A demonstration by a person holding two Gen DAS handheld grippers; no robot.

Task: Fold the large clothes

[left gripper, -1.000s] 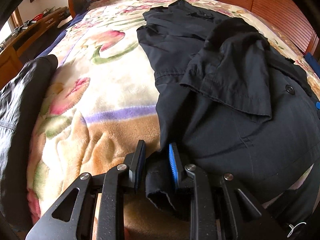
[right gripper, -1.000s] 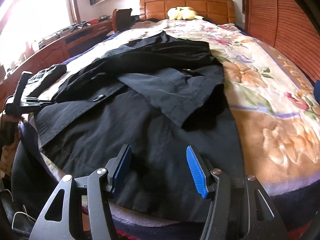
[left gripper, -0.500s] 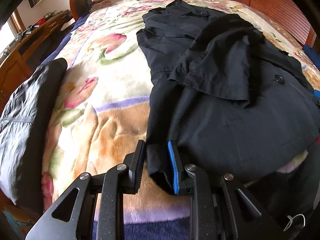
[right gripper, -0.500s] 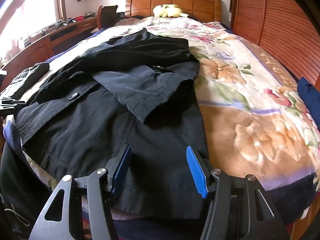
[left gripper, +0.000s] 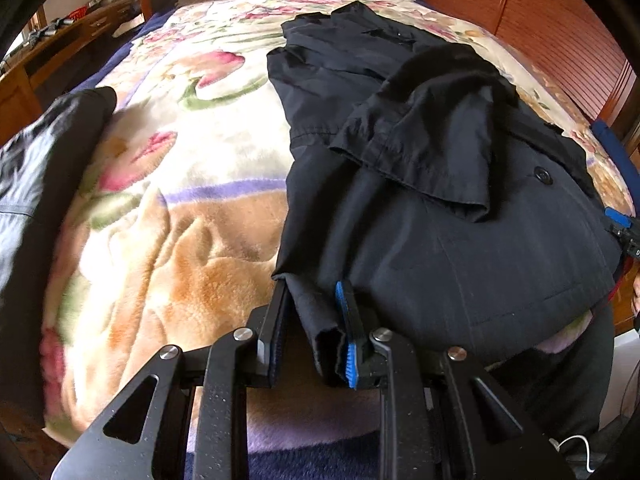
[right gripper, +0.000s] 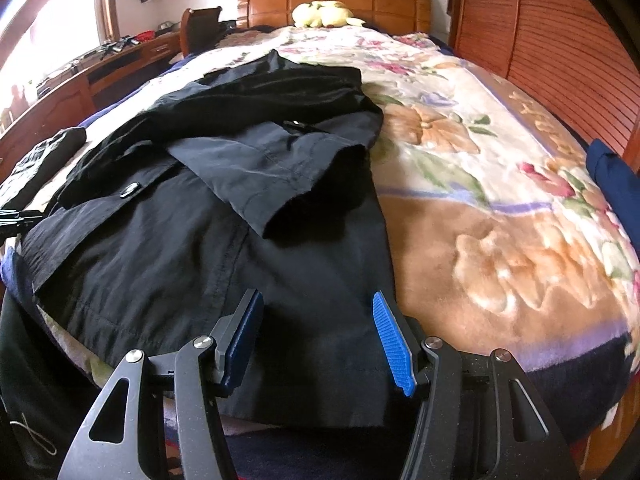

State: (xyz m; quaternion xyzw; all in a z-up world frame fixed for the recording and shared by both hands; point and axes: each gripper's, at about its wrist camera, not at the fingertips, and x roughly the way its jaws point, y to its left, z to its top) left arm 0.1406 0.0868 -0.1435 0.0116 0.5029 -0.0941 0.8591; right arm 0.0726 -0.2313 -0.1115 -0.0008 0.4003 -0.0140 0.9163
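Left wrist view first: the left gripper (left gripper: 314, 334) has its fingers partly parted around a bunched fold at the hem corner of the black coat (left gripper: 440, 208), the cloth lying against the blue pad of the right-hand finger (left gripper: 347, 340), with a gap on the other side. From the right wrist view, the right gripper (right gripper: 320, 338) stands wide apart and grasps nothing, poised over the coat's near hem. Beyond both, the coat lies spread on the floral blanket (right gripper: 500, 184), a sleeve (right gripper: 272, 172) folded across its front, with a yellow plush toy (right gripper: 324, 14) by the headboard.
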